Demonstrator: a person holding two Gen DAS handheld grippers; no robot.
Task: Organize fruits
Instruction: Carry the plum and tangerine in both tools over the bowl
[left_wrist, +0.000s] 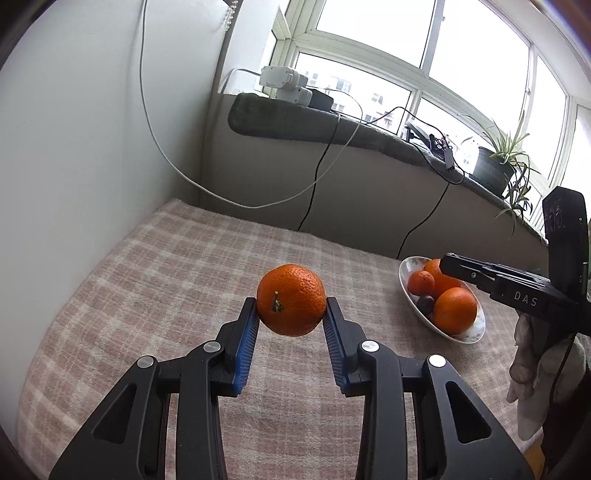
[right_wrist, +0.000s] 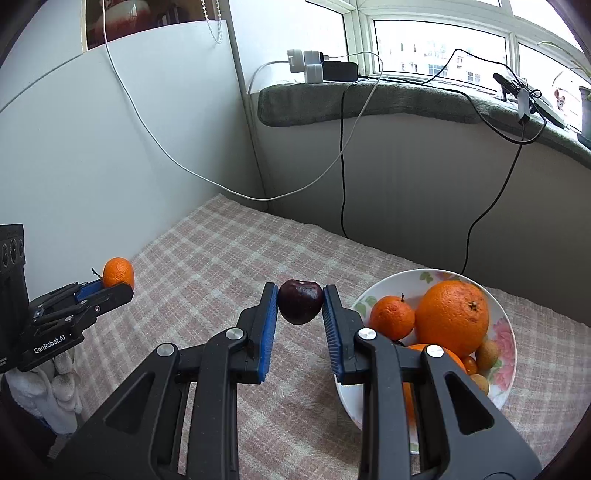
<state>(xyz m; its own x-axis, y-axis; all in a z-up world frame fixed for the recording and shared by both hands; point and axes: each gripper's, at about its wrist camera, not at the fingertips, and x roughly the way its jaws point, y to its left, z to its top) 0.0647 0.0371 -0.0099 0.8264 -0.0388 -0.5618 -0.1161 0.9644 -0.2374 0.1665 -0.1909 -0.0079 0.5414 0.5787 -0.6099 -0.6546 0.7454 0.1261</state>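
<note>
Black arms of the left hand-held gripper (left_wrist: 291, 306) fill the foreground of the left wrist view, its blue pads pressed against both sides of an orange (left_wrist: 291, 300) lifted above the checked cloth (left_wrist: 166, 266) of the worktop. To the right, a white bowl (left_wrist: 476, 332) rests on the cloth with several oranges and a dark fruit inside. The right hand-held gripper (left_wrist: 448, 264) reaches in from the right edge, its tip over the bowl. Cables hang from a grey windowsill (left_wrist: 295, 122), where a potted plant (left_wrist: 498, 162) stands.

Seen from the right wrist view, the right hand-held gripper (right_wrist: 300, 306) clamps a dark red plum (right_wrist: 300, 301) between its blue pads, above the cloth (right_wrist: 221, 251) and just left of the flowered bowl (right_wrist: 506, 332). A big orange (right_wrist: 452, 317), a small orange (right_wrist: 392, 317) and some small yellowish fruits lie in the bowl. At far left, the left hand-held gripper (right_wrist: 107, 286) holds its orange (right_wrist: 118, 272) in the air.
</note>
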